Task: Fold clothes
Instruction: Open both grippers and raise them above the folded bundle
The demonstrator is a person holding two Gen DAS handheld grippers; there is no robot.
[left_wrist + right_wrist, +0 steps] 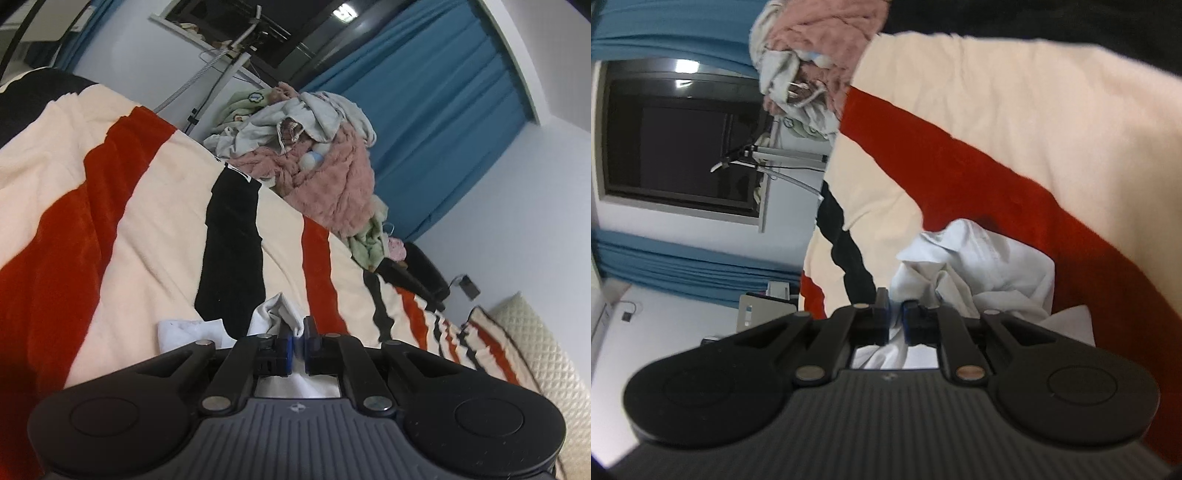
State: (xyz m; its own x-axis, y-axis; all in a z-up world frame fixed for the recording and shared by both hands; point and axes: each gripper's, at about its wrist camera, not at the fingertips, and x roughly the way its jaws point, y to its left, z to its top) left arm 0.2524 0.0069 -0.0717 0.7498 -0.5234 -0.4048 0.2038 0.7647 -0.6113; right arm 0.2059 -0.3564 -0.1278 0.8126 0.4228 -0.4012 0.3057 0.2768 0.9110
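L gripper (298, 334) clamped on white garment (275, 314) | R gripper (895, 314) clamped too | on striped blanket (155, 221)

A cream blanket (155, 229) with broad red and black stripes covers the bed, a white garment (979, 266) lies crumpled at six o'clock, a fuzzy pink throw (332, 184) tops the pile of pale green and grey clothes at twelve o'clock, and blue curtains (443, 122) hang at two o'clock.

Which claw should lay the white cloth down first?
Probably the right claw: more of the white cloth is bunched before it on the striped blanket. The left claw pinches only an edge.
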